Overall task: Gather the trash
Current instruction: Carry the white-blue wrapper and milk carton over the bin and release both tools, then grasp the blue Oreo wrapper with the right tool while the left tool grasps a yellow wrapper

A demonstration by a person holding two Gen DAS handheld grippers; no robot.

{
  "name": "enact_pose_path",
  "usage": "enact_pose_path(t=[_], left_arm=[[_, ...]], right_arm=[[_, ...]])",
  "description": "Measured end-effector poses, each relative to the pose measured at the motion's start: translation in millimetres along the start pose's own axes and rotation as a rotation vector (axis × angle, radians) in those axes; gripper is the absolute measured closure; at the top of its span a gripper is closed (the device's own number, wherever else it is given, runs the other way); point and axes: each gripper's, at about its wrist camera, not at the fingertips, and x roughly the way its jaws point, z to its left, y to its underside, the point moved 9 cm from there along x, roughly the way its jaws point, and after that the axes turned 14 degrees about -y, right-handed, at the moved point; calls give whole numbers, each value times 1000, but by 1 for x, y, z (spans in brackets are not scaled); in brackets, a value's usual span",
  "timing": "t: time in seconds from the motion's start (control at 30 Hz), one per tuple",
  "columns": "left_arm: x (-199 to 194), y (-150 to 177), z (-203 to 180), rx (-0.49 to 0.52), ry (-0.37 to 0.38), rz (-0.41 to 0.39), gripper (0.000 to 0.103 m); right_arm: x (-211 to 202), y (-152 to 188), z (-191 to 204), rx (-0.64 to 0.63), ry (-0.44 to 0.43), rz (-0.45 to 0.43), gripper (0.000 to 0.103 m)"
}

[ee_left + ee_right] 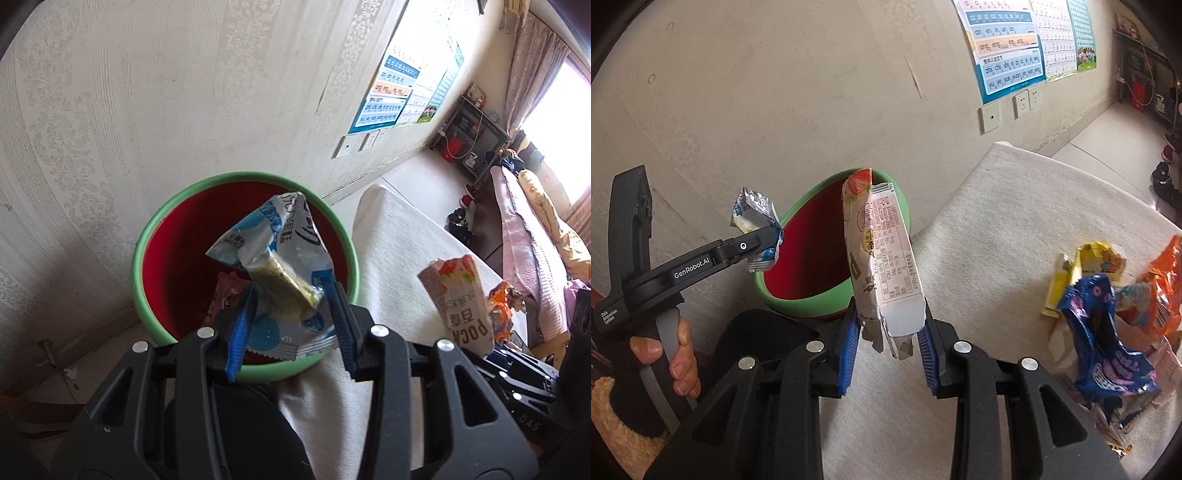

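My left gripper (291,314) is shut on a crumpled blue-and-silver snack wrapper (280,266) and holds it over the mouth of the green-rimmed red bin (155,236). A pink wrapper (225,295) lies inside the bin. My right gripper (890,339) is shut on a white Pocky box (882,258) with strawberry print, held upright above the white table edge, just right of the bin (809,306). The left gripper (764,240) with its wrapper (753,210) shows at the left of the right wrist view.
A heap of wrappers lies on the white cloth-covered table (997,229): a blue Oreo bag (1104,332), a yellow packet (1086,269), an orange bag (1163,284). The wall with posters (1008,44) stands behind the bin. A bed (532,229) and shelves (469,140) are far right.
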Motion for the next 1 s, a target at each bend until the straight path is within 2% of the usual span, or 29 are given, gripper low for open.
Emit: enact_pose_path(t=[0.4, 0.47, 0.53, 0.63, 0.77, 0.9, 1.0], left_arm=[[36, -20, 36, -42, -20, 65, 63], [41, -20, 36, -44, -17, 73, 57], [44, -21, 37, -54, -18, 76, 52], [47, -19, 35, -54, -14, 81, 50], [47, -12, 30, -49, -3, 93, 49], [40, -7, 20, -29, -3, 79, 49], [37, -1, 8, -10, -1, 84, 48]], right_arm=[[70, -36, 25, 37, -65, 75, 71], [73, -42, 26, 46, -71, 63, 64], [74, -46, 28, 49, -78, 54, 63], [69, -46, 30, 42, -75, 41, 56], [48, -37, 28, 34, -68, 22, 54], [12, -20, 14, 15, -14, 10, 52], [-25, -5, -8, 2, 71, -10, 51]])
